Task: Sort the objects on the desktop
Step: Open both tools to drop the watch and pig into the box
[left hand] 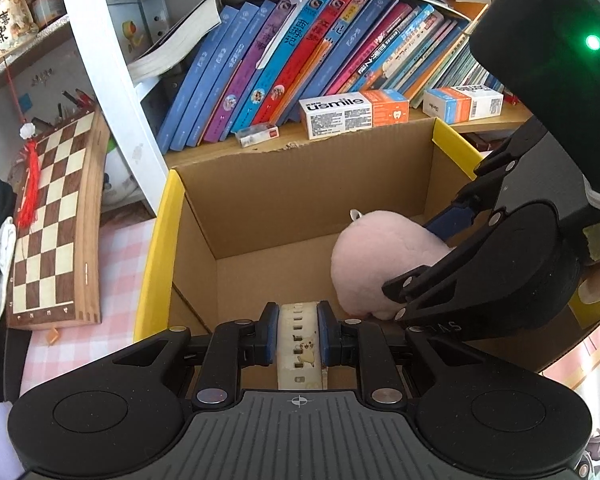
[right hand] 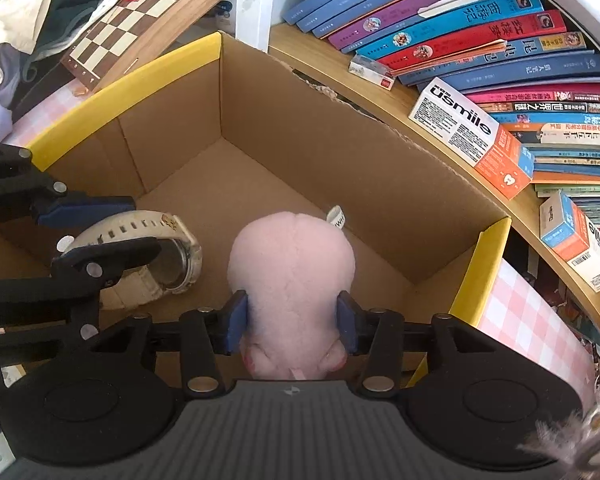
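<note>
An open cardboard box (left hand: pixel 300 184) with yellow-edged flaps sits on a table covered in a pink checked cloth (left hand: pixel 116 272), pushed up against a wooden bookshelf (left hand: pixel 220 152). Both hand-held grippers reach down into the box. The left hand-held gripper (left hand: pixel 298 334) is closed tight on the strap of a cream-white wristwatch (left hand: pixel 300 344), its blue pads pressing the band from both sides; from the right wrist camera the watch (right hand: pixel 148 248) shows as a looped band with a round face, low over the left part of the box floor. The right hand-held gripper (right hand: pixel 292 322) has a pink plush toy (right hand: pixel 292 276) between its blue pads, which touch the toy's sides with the jaws only partly open; the toy is down at the box floor, right of the watch, its white tag towards the far wall. Whether the toy's weight rests on the cardboard cannot be told. On the shelf behind the box, a row of leaning books (left hand: pixel 284 60) stands above two white and orange usmile cartons (left hand: pixel 352 112). A wooden chessboard (left hand: pixel 56 224) leans to the left of the box.
</note>
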`<state>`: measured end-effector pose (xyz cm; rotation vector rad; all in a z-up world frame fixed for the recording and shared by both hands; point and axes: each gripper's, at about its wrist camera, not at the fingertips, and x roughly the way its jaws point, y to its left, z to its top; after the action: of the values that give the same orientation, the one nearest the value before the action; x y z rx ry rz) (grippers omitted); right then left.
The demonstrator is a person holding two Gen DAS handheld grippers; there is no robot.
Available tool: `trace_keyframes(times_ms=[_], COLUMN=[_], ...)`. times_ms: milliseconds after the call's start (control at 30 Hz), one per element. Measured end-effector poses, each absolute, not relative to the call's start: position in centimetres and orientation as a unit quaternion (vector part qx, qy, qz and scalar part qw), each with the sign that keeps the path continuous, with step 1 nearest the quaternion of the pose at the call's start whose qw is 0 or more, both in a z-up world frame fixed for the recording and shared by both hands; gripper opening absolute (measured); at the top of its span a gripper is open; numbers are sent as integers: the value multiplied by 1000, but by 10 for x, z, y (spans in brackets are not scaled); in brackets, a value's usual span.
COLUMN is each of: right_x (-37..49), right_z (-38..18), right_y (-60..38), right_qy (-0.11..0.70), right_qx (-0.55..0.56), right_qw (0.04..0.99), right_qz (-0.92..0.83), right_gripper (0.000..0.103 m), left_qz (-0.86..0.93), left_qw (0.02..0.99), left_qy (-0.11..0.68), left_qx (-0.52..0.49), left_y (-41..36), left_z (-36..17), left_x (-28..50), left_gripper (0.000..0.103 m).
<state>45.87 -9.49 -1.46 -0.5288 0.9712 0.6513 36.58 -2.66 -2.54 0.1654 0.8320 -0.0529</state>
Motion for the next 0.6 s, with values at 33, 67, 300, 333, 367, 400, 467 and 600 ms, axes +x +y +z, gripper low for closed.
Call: trace_keyframes(times_ms=[33, 67, 300, 333, 367, 400, 467, 600], right_x=[458, 458, 455, 454, 453, 451, 447, 433], right_z=[-14, -14, 1, 4, 8, 12, 20, 38], right_y=[-95, -95, -98, -99, -100, -102, -105, -112], right_qy=[451, 450, 427, 424, 421, 418, 413, 399], right_qx=[-246, -244, -236, -234, -232, -229, -223, -207], right_qw=[802, 804, 820, 823, 826, 828, 834, 848], right_qz=[304, 303, 298, 297, 295, 294, 290, 280], right_gripper=[45, 46, 65, 66, 66, 67, 68, 70], left_qz=[-27, -26, -12, -10, -9, -9, -12, -19], left_qw=[912, 912, 921, 923, 925, 929, 935, 945], left_qy=[402, 400, 380, 374, 367, 359, 342, 312], left_qx=[81, 84, 87, 90, 93, 94, 94, 96], left_y=[-27, -28, -25, -25, -25, -24, -23, -22], left_z=[-24, -23, -10, -6, -3, 2, 12, 30], left_x=[365, 364, 354, 351, 347, 344, 336, 319], left_gripper=[20, 22, 41, 45, 52, 59, 69, 79])
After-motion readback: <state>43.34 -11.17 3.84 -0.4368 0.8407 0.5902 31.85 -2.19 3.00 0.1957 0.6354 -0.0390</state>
